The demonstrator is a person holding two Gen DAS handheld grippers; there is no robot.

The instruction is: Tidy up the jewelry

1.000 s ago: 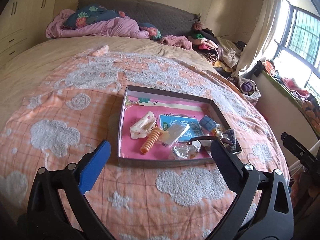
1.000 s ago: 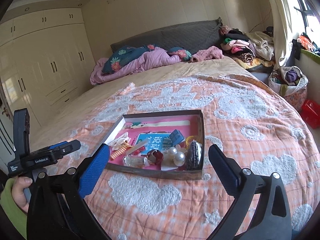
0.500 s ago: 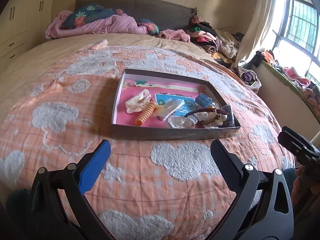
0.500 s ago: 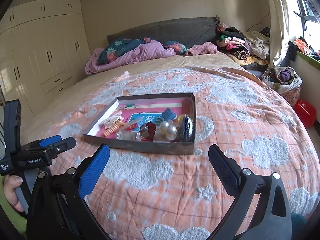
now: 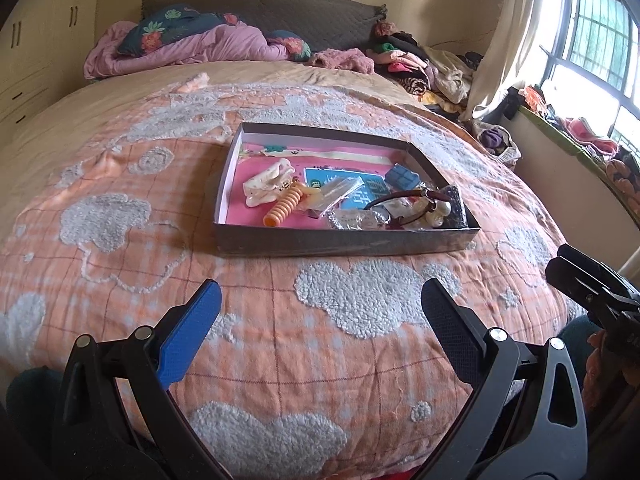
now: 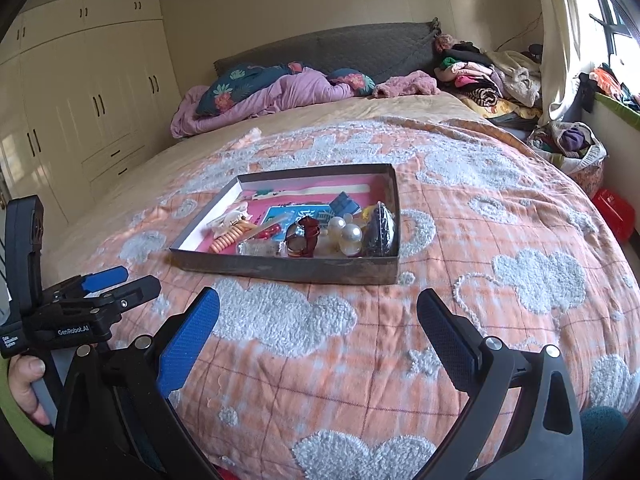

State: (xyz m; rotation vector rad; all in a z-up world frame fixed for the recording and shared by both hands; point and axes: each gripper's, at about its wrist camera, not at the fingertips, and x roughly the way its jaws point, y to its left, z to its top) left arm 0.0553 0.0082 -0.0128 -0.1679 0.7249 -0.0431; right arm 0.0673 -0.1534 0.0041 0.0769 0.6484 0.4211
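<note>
Two tools, left tool (image 5: 320, 300) and right tool (image 6: 318, 306), spread wide, one tray (image 6: 288, 270), two pearls (image 6: 344, 232)

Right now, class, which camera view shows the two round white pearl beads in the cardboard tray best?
The right wrist view: the two round white pearl beads sit unobstructed near the cardboard tray front wall. The left wrist view hides them among clutter.

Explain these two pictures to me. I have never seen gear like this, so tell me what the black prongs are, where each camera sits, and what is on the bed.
No robot here: a person holds a hand-held two-finger gripper in each hand, with a camera on each looking along its fingers. One picture looks past the left gripper, the other past the right gripper. Both are open and hold nothing. On the orange blanket lies a shallow box of jewelry and hair things: an orange spiral tie, a pale claw clip, pearls.
</note>
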